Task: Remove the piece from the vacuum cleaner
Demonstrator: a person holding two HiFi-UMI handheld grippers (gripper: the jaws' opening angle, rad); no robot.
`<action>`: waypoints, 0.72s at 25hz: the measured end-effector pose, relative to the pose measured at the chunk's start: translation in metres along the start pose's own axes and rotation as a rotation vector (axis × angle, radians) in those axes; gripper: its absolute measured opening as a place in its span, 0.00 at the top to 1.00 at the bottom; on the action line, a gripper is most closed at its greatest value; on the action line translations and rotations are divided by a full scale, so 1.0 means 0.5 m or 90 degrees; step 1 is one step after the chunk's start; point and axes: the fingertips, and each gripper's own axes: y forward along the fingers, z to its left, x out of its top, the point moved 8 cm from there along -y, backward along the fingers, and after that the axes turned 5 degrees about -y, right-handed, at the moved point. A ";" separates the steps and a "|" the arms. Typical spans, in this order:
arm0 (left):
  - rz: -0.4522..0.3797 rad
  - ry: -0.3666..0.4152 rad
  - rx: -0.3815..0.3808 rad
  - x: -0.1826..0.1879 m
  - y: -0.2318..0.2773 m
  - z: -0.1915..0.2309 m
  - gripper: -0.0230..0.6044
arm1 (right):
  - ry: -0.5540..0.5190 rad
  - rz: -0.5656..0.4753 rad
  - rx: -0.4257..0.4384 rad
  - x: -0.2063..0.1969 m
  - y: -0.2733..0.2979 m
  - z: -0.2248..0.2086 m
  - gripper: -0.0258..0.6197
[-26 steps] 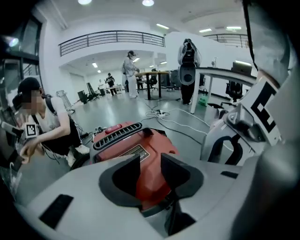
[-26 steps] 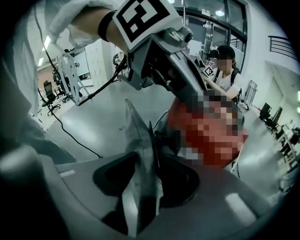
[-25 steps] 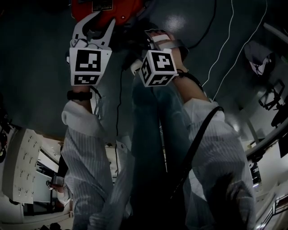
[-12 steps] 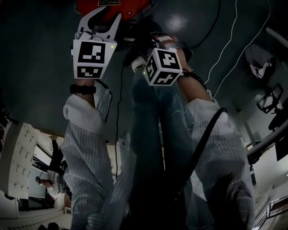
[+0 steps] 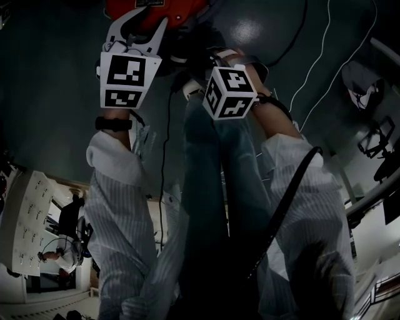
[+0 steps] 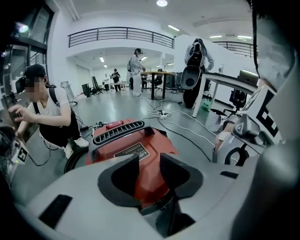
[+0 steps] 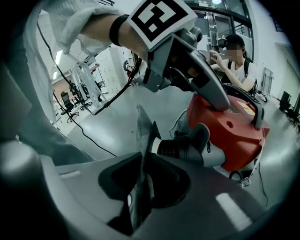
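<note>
The red vacuum cleaner (image 5: pixel 156 9) stands on the floor at the top of the head view. My left gripper (image 5: pixel 139 26) is open, with the vacuum's red top (image 6: pixel 140 154) showing between its fingers; one of those fingers (image 7: pixel 208 91) lies over the vacuum's top. My right gripper (image 7: pixel 146 176) is beside the vacuum's side port, where a black ribbed hose cuff (image 7: pixel 180 149) sits. Its jaws have just been closing and then eased slightly. A thin grey piece (image 7: pixel 142 136) stands edge-on between the pads, and they are shut on it.
A person (image 6: pixel 51 117) crouches just behind the vacuum. White cables (image 6: pixel 183 126) run over the grey floor to the right. Desks and chairs (image 6: pixel 225 82) stand farther back, with people in the distance. My own legs (image 5: pixel 212 187) fill the lower head view.
My right gripper has shifted slightly right in the head view. My left gripper has stayed on the vacuum.
</note>
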 end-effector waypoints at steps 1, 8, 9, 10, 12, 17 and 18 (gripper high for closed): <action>0.001 0.000 -0.001 -0.001 -0.001 0.000 0.76 | -0.004 0.000 0.006 0.000 0.002 0.002 0.88; 0.000 -0.003 -0.002 -0.004 -0.004 0.002 0.76 | -0.007 -0.005 0.043 0.002 0.008 0.010 0.87; -0.001 -0.002 -0.002 -0.002 -0.005 0.003 0.75 | -0.006 -0.007 0.047 0.003 0.008 0.011 0.87; -0.001 -0.001 -0.001 0.000 -0.005 0.003 0.76 | -0.006 -0.009 0.051 0.004 0.008 0.011 0.87; -0.001 0.001 0.000 0.000 -0.006 0.002 0.76 | -0.008 -0.009 0.055 0.004 0.009 0.012 0.87; -0.003 0.000 0.001 0.003 -0.005 0.004 0.76 | -0.072 0.006 0.156 0.009 0.023 0.066 0.92; -0.002 0.004 0.003 0.004 -0.004 0.004 0.76 | -0.084 0.013 0.171 0.007 0.031 0.096 0.92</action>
